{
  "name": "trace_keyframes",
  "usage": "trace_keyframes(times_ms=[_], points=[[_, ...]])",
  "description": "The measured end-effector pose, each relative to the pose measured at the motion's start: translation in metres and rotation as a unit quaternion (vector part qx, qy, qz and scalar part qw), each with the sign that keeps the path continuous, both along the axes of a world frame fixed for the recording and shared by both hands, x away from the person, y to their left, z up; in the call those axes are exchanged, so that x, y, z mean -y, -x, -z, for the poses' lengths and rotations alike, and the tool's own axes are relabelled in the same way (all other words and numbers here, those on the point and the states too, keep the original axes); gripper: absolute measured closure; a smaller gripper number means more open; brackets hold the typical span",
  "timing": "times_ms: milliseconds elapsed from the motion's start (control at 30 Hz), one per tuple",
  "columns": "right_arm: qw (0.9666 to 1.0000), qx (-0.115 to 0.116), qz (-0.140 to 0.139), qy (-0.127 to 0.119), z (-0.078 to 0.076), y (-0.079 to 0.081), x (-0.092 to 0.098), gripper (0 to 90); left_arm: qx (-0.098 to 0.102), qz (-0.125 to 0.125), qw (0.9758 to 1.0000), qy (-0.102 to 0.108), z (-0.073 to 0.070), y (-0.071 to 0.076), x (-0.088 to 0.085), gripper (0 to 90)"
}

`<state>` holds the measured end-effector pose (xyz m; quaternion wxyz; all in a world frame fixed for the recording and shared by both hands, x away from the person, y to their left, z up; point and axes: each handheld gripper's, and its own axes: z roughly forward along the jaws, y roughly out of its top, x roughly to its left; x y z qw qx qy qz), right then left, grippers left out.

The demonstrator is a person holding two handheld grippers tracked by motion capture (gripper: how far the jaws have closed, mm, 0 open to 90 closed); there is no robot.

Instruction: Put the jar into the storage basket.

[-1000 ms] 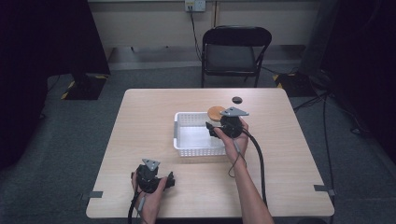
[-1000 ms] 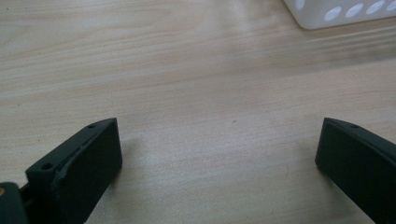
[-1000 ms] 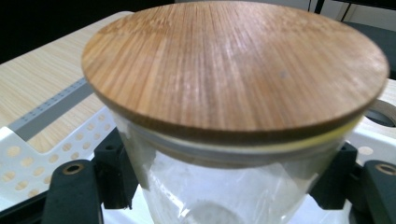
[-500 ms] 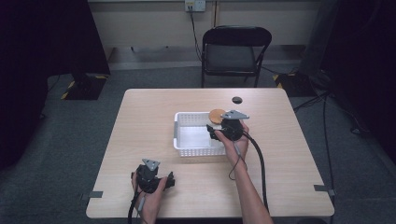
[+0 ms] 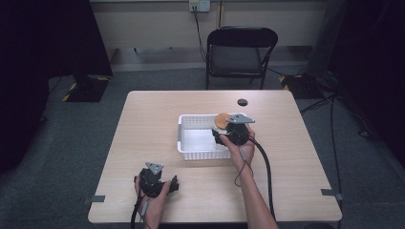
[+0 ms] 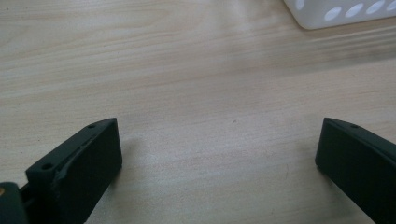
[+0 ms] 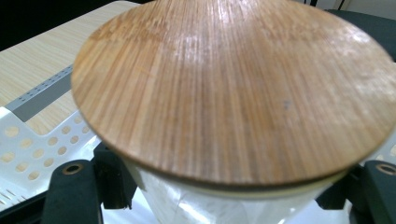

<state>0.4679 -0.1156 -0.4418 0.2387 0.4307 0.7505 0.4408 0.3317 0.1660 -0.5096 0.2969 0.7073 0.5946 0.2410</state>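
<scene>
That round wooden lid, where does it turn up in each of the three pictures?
High view: the round wooden lid sits at the far right corner of the white perforated basket, in front of the right gripper.
Left gripper view: not in it; a basket corner is top right.
Right gripper view: lid fills the frame, above the jaws.
Shared landmark: the basket.

High view: above the near side, facing forward and down; takes in the whole table [image 5: 143, 124].
Left gripper view: low, close to the tabletop.
Right gripper view: very close behind a wooden lid [image 7: 233, 88].
Shared: white basket [image 5: 184, 143], in all three.
</scene>
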Motion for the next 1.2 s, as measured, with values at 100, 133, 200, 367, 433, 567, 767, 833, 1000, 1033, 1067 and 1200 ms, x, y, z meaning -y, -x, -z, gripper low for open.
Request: trace_keyframes(times_ms=[100,133,200,367,433,567,767,833,1000,1033,1067,1200], points=[[1.0,-0.003,0.0,-0.002,-0.0001,-0.0004,0.0011,25.2,0.0,0.0,1.0,0.0,0.0,0.0,0.0,0.1],[1.0,-0.004,0.0,-0.003,-0.0002,-0.0005,0.0013,25.2,0.0,0.0,1.0,0.0,0.0,0.0,0.0,0.1],[1.0,-0.004,-0.003,0.001,-0.0007,-0.0008,0.0009,25.1,0.0,0.0,1.0,0.0,0.0,0.0,0.0,0.1],[1.0,-0.006,-0.003,0.002,-0.0012,-0.0011,0.0006,25.0,0.0,0.0,1.0,0.0,0.0,0.0,0.0,0.1],[1.0,-0.006,-0.003,0.001,-0.0012,-0.0011,0.0006,25.0,0.0,0.0,1.0,0.0,0.0,0.0,0.0,0.1],[1.0,-0.007,-0.004,-0.001,-0.001,-0.0011,0.0008,24.6,0.0,0.0,1.0,0.0,0.0,0.0,0.0,0.1],[0.9999,-0.011,-0.006,-0.005,-0.0008,-0.0019,0.0015,23.4,0.0,0.0,1.0,0.0,0.0,0.0,0.0,0.1],[0.9997,-0.017,-0.009,-0.013,-0.0003,-0.0022,0.0015,20.2,0.0,0.0,1.0,0.0,0.0,0.0,0.0,0.1],[0.9997,-0.024,-0.001,-0.004,0.0026,-0.004,0.001,10.8,0.0,0.0,1.0,0.0,0.0,0.0,0.0,0.1],[0.9997,-0.025,0.0,-0.006,0.0032,-0.0043,0.0012,7.5,0.0,0.0,1.0,0.0,0.0,0.0,0.0,0.1],[0.9997,-0.022,0.005,-0.006,0.0036,-0.0041,0.0013,3.7,0.0,0.0,1.0,0.0,0.0,0.0,0.0,0.0],[0.9998,-0.017,0.011,-0.009,0.004,-0.0033,0.0015,0.3,0.0,0.0,1.0,0.0,0.0,0.0,0.0,0.1]])
